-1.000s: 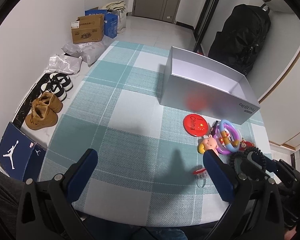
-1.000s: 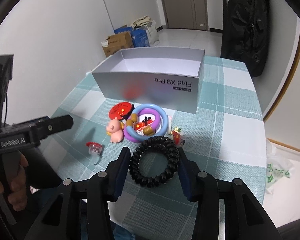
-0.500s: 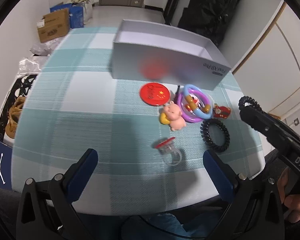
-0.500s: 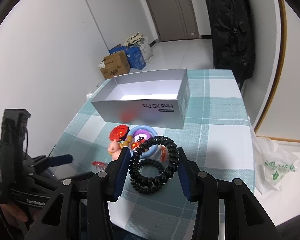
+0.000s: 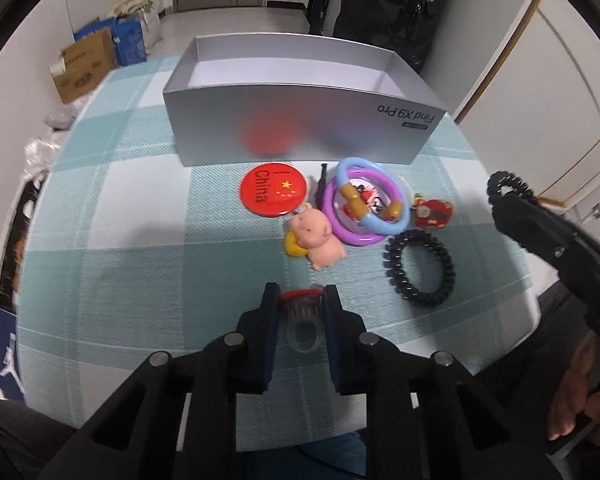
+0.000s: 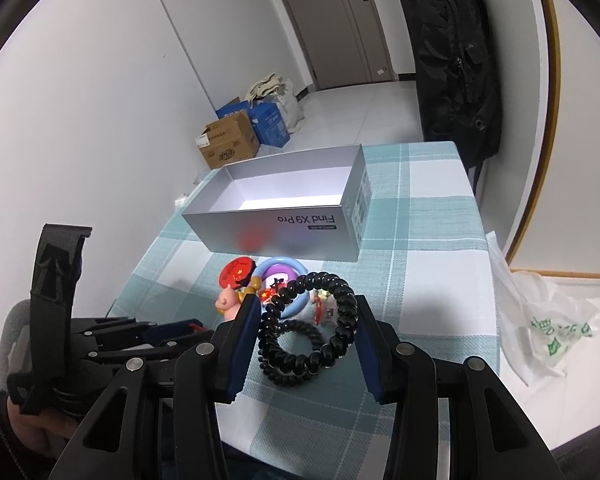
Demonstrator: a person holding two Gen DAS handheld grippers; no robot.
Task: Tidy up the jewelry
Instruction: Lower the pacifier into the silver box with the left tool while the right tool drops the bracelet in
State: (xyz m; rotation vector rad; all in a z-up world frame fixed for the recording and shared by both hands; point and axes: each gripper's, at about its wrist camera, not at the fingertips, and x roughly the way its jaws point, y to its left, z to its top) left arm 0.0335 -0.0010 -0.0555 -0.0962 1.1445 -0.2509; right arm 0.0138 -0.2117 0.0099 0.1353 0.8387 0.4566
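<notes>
Moved: left gripper (image 5: 299,300) has narrowed from wide onto the clear ring (image 5: 302,326) with red top, on the desk (image 5: 120,216) in front of the box (image 5: 300,120) | right gripper (image 6: 306,322) holds a black coil hair tie (image 6: 320,320) raised off the desk | second hair tie (image 5: 420,272) lies right of the ring, near the box.

Silver box (image 5: 300,120) front wall, at 12 o'clock: "Find X9 Pro", upside down toward both cameras. Red round badge (image 5: 273,189), at 6 o'clock of the box: "I China", yellow stars. Cardboard carton print unreadable.
</notes>
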